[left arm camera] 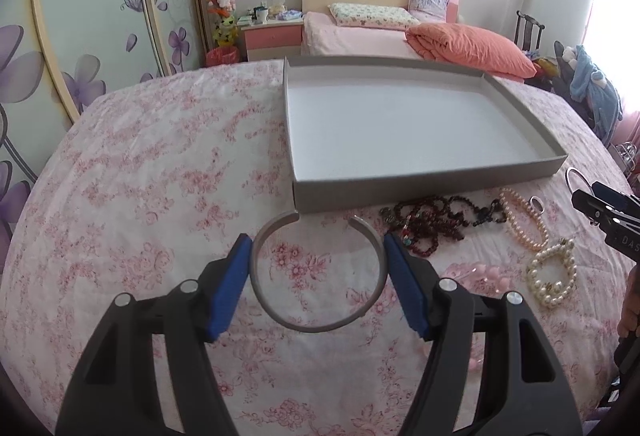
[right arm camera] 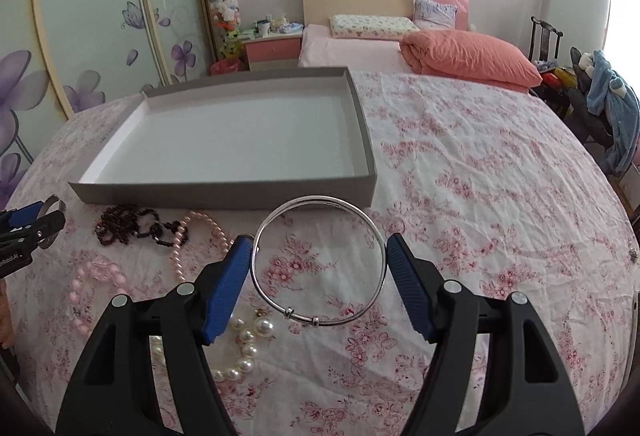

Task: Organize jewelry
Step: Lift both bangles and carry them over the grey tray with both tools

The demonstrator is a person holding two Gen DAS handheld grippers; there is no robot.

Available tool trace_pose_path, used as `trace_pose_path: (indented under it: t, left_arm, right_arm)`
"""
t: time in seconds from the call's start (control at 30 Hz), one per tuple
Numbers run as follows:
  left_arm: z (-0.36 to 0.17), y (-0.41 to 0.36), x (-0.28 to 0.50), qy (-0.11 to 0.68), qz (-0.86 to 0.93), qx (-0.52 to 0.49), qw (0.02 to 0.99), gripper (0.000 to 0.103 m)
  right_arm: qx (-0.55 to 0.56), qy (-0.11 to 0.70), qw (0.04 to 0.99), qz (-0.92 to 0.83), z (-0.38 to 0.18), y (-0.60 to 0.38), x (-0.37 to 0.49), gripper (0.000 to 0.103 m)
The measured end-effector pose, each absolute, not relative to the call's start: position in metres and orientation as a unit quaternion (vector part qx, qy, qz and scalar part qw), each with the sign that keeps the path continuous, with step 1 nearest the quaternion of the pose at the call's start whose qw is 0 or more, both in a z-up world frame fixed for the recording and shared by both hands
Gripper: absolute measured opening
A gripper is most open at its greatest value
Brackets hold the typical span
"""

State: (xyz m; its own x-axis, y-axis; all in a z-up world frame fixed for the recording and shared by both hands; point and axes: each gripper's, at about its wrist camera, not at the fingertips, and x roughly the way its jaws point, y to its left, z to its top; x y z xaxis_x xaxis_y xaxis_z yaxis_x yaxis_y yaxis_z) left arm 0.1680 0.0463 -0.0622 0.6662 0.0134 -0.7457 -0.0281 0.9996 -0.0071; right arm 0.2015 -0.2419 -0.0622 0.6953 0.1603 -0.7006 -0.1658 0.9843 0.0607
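The left tool [left arm camera: 318, 268] pinches a flat grey open cuff bangle [left arm camera: 280, 316] across its width, one blue pad [left arm camera: 232, 284] against each side, with the gap of the cuff facing away toward the tray. The right tool [right arm camera: 320, 270] likewise pinches a thin silver bangle [right arm camera: 316, 201], a closed ring with two small sliding beads on its near side, the blue pads [right arm camera: 224, 288] pressing on its left and right edges. Both bangles hang above the table, which is covered by a pink floral cloth [right arm camera: 480, 195].

A shallow grey cardboard tray [left arm camera: 420, 189] with a white inside stands on the cloth just beyond both tools. Along its near wall lies the rest of the jewelry: a tangle of dark red bead bracelets [left arm camera: 432, 220], a pinkish pearl strand [left arm camera: 524, 224], a white pearl bracelet [left arm camera: 552, 276] with larger pearls, and a pale pink bead bracelet [right arm camera: 96, 276] nearer the person. In the right wrist view the white pearls lie partly under the left finger of the right tool. A bed with an orange quilt [left arm camera: 468, 45] stands behind the table
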Motion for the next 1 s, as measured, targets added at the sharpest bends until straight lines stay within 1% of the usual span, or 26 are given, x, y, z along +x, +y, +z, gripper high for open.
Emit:
trace_pose_path:
  t: [0.33,0.6,0.77,1.0]
  left_arm:
    - [-0.028,0.037,0.163,0.362,0.004,-0.007,0.932,0.066]
    - [-0.001,0.018,0.180,0.320,-0.005,0.001,0.947,0.066]
    - [0.006,0.008,0.203,0.304,-0.011,-0.003,0.953,0.066]
    - [0.004,0.001,0.243,0.299,-0.012,-0.002,0.954,0.066]
  right_arm:
    - [-0.001,0.308,0.945,0.109,-0.021,-0.230,0.192,0.070]
    - [0.005,0.241,0.965,0.102,0.006,-0.222,0.202,0.070]
    - [0.016,0.224,0.969,0.100,0.011,-0.219,0.223,0.070]
    - [0.022,0.220,0.971,0.095,0.008,-0.213,0.253,0.070]
